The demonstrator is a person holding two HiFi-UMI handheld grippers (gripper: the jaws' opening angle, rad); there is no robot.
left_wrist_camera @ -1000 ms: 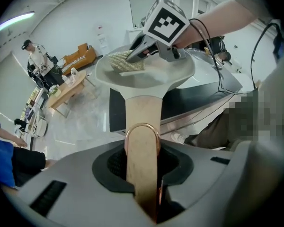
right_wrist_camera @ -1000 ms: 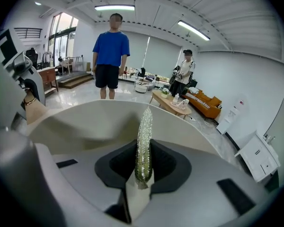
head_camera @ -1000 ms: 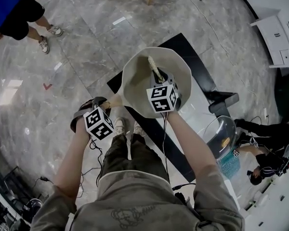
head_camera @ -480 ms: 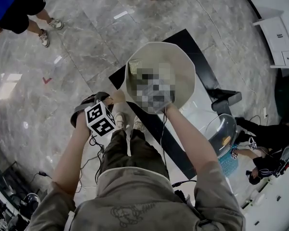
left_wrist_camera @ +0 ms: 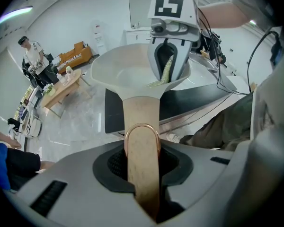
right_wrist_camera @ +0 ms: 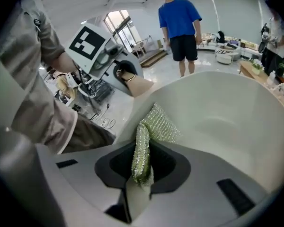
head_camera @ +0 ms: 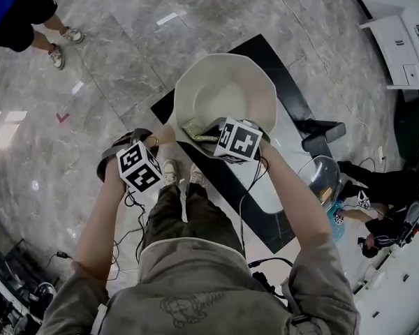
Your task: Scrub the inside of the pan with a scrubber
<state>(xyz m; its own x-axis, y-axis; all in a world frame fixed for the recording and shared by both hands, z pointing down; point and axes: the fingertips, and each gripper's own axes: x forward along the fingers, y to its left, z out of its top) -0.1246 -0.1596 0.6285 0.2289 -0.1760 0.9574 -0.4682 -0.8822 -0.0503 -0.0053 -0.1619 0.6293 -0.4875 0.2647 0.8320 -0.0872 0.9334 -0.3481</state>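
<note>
Here's the pan (head_camera: 227,93), up in the air at chest height, over the grey marble floor (head_camera: 91,82) and the corner of a black tabletop (head_camera: 283,89). It's a pale cream thing with a faceted, many-sided rim, deep sloping walls and a smooth flat bottom. It's tipped so the inside faces back toward the person holding it. No dirt that I can make out from here; the inside looks evenly matte, with a soft sheen on the bottom.

The handle (left_wrist_camera: 142,150) is light wood with a copper-coloured ring (left_wrist_camera: 142,125) looped over it. The left gripper (left_wrist_camera: 142,174) is clenched right on it, one jaw on each side of the wood, carrying the whole pan.

Now the right gripper (right_wrist_camera: 142,174): its jaws are pinched tight on the scrubber (right_wrist_camera: 154,126), a folded pad of glittery yellow-green mesh. The folded part is squeezed between the jaws, and the looser end fans out and lies against the inner wall of the pan. That's on the handle side, just below the rim. From above, the scrubber (head_camera: 195,131) shows as a greenish patch low on that near wall, with the right gripper (head_camera: 213,132) reaching in over the rim.

Across the room a person in a blue shirt (right_wrist_camera: 180,22) and black shorts stands by.
</note>
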